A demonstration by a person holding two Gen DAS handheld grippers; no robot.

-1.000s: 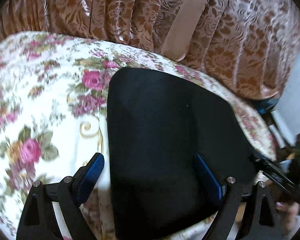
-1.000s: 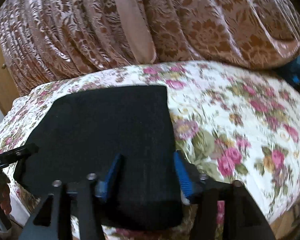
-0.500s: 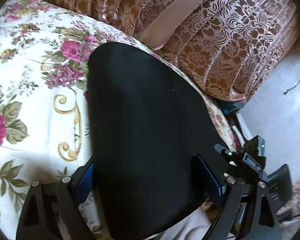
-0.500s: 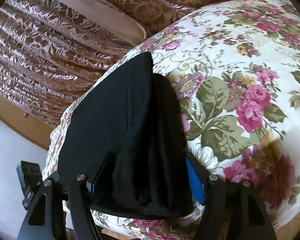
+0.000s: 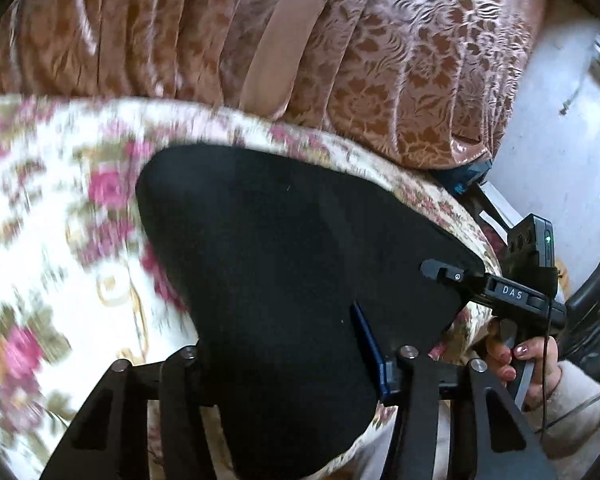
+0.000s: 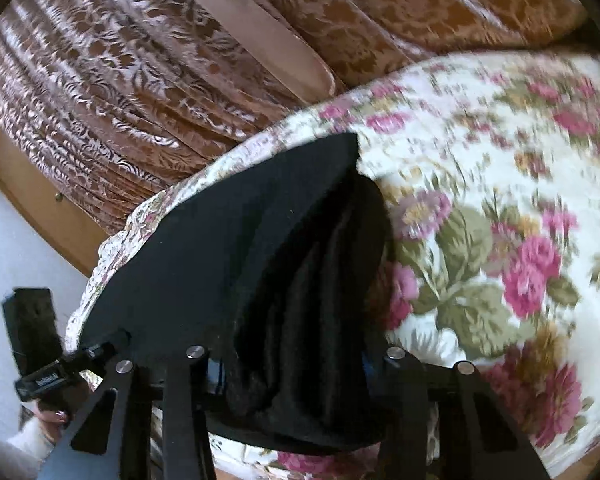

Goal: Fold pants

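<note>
The black pants (image 5: 284, 264) lie folded on a floral bedspread (image 5: 52, 248), filling the middle of both wrist views. My left gripper (image 5: 284, 360) is shut on the pants' near edge; its blue right pad (image 5: 370, 344) shows, the left one is hidden by cloth. My right gripper (image 6: 296, 364) is shut on a bunched, layered end of the pants (image 6: 300, 264), and both pads are covered by fabric. The right gripper also shows at the pants' right corner in the left wrist view (image 5: 496, 288). The left gripper shows at lower left in the right wrist view (image 6: 44, 372).
Brown patterned curtains (image 5: 340, 48) hang behind the bed. The bed's edge and a pale wall (image 5: 560, 152) lie to the right in the left wrist view. A wooden frame (image 6: 28, 196) and white wall are at the left in the right wrist view. The bedspread (image 6: 500, 240) stretches right.
Both grippers have closed on the pants' near edge and moved, swinging the views. The right side of the pants has bunched into layers between the right fingers.
</note>
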